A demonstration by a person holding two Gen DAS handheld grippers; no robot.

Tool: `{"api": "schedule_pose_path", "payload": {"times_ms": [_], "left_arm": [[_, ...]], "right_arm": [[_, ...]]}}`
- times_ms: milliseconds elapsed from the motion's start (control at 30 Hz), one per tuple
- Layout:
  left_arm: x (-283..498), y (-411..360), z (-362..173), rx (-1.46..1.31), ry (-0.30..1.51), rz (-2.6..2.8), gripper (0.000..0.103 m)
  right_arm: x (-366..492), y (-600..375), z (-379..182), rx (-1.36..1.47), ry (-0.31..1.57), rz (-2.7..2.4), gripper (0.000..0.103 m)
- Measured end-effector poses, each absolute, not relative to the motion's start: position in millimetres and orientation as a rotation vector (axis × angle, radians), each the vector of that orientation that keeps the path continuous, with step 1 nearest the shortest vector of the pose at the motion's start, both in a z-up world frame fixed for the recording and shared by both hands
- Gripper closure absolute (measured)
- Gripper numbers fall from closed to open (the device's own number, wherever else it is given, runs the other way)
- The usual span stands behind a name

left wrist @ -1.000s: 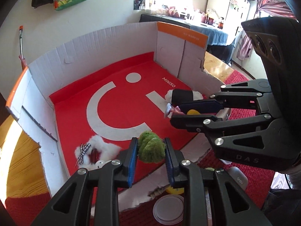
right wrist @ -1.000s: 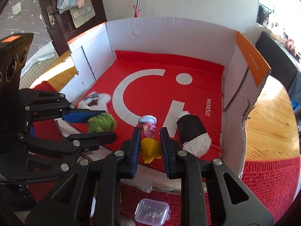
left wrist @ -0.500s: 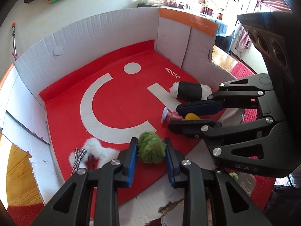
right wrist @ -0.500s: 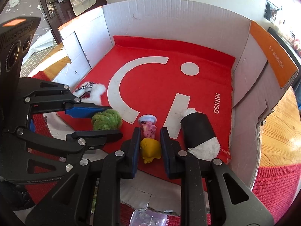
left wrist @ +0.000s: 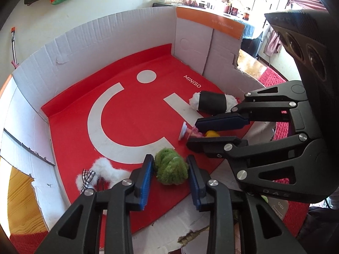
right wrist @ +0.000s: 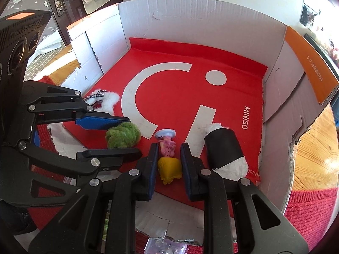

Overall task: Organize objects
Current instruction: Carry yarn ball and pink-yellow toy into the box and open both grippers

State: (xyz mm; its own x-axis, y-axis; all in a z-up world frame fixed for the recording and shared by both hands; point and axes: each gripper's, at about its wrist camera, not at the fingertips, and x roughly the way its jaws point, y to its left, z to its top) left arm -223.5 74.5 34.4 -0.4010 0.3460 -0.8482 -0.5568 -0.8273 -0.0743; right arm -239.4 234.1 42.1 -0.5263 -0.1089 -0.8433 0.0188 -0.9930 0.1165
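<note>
Green fuzzy ball (left wrist: 170, 167) now lies on the red box floor (left wrist: 127, 110) near its front edge; left gripper (left wrist: 169, 177) jaws have just been opening, pads clear of it. Right gripper (right wrist: 168, 165), angled down, pinches the yellow-based figurine (right wrist: 168, 165).

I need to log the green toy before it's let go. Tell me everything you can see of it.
The green toy is a round, fuzzy ball that looks like plush, with twisted folds like a knot. It lies on the red floor of the cardboard box, near the torn front edge, between the blue pads of the left gripper. The jaws have just been opening, and a narrow gap shows on each side. Nothing else touches it.
</note>
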Motion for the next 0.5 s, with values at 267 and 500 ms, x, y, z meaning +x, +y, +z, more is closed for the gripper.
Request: {"api": "schedule_pose_path", "payload": {"times_ms": [267, 500], "left_arm": [[-224.5, 73.5, 34.3, -1.280, 0.294, 2.243, 0.061], [-225.4, 72.2, 35.7, -1.279, 0.287, 2.249, 0.061]], "right_arm": [[-239.5, 236.8, 41.9, 1.489, -0.149, -2.678, 0.082], [-240.5, 237.3, 42.7, 1.486, -0.157, -2.683, 0.082]]}}
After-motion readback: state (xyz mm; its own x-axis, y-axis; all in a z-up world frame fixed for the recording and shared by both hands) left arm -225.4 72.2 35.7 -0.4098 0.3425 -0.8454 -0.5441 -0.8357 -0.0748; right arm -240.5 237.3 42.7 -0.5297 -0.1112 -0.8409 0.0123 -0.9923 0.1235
